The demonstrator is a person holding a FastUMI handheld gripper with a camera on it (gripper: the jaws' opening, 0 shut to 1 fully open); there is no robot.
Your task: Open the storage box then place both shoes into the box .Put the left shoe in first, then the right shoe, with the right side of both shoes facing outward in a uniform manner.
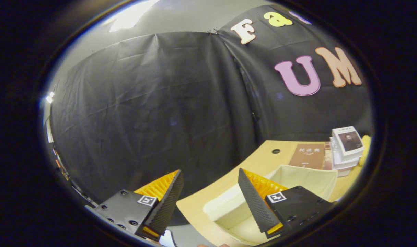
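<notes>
The gripper (pixel 211 178) is spread wide, its ribbed, wedge-shaped fingers holding nothing. Below and just beyond the right finger, a cream, soft-walled rectangular box (pixel 306 180) stands open on the pale wooden table (pixel 259 159); its visible inside looks bare. Beyond it are a brown book (pixel 307 156) and stacked white books (pixel 345 147).

The brown book (pixel 307 156) lying near the far edge of the tabletop (pixel 256 161) has three pale Chinese signs on its cover, 民法典. The white book (pixel 348 140) on top of the pile beside it has writing too small to read.
</notes>
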